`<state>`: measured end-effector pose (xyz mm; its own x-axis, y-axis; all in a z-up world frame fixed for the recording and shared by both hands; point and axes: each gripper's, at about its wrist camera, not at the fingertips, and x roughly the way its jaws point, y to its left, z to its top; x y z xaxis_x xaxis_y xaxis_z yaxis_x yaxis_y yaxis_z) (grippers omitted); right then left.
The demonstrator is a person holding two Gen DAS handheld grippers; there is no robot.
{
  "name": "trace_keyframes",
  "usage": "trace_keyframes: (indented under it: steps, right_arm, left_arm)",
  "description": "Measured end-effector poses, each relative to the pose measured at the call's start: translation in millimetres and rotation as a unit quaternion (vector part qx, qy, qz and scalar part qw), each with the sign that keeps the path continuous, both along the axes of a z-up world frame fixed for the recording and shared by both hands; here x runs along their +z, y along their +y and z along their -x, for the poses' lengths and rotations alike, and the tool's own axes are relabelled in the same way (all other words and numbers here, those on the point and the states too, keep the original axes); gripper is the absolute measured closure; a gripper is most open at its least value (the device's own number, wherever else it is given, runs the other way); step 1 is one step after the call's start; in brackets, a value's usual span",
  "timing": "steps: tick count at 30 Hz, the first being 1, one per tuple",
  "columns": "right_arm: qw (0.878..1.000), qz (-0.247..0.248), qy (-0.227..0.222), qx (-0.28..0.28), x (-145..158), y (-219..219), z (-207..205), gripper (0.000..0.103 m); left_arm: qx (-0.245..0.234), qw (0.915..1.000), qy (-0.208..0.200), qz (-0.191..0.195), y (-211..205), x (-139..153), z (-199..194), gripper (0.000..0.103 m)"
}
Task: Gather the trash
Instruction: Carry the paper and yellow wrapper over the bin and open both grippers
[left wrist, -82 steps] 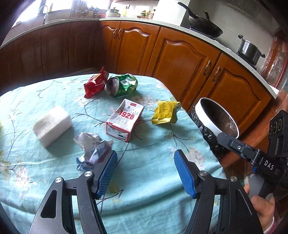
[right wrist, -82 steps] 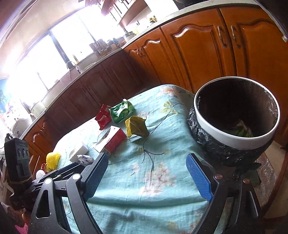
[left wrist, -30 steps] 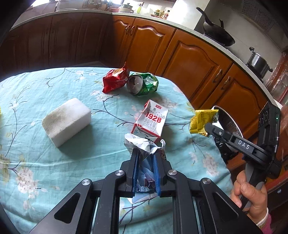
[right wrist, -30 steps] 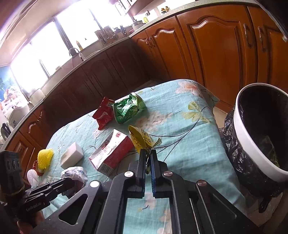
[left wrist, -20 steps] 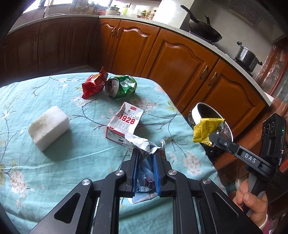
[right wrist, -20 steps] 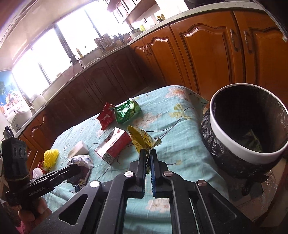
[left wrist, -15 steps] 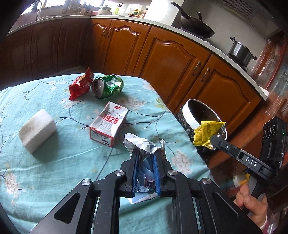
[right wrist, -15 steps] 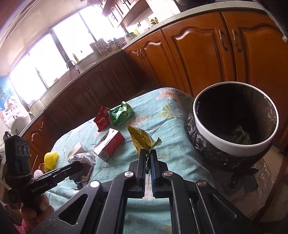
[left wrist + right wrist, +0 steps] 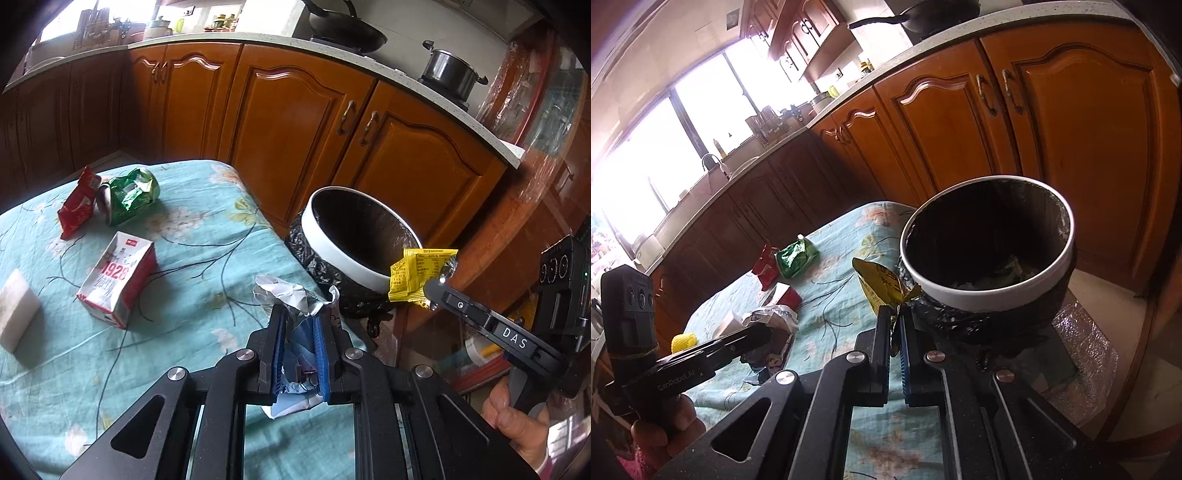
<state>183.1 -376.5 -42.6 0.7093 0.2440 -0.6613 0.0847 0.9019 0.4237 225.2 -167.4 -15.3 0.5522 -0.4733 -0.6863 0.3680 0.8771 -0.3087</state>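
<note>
The left gripper (image 9: 299,325) is clamped on a crumpled wrapper (image 9: 291,295) and the right gripper (image 9: 894,328) pinches a yellow packet (image 9: 881,286), both near the bin (image 9: 990,291), apparently for dropping; more trash lies far left on the table (image 9: 184,258).

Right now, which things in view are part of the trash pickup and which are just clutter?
Job:
crumpled wrapper in left gripper
yellow packet in right gripper
bin
milk carton
green bag
red packet

Lying about:
white block
pot
wok
</note>
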Motion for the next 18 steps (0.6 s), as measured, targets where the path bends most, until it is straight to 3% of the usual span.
trace_keyframes:
  steps: [18]
  right_arm:
    - [0.999, 0.017, -0.002, -0.045, 2, -60, -14, 0.099]
  left_arm:
    - [-0.049, 0.9981, -0.025, -0.027, -79, 9, -48, 0.089]
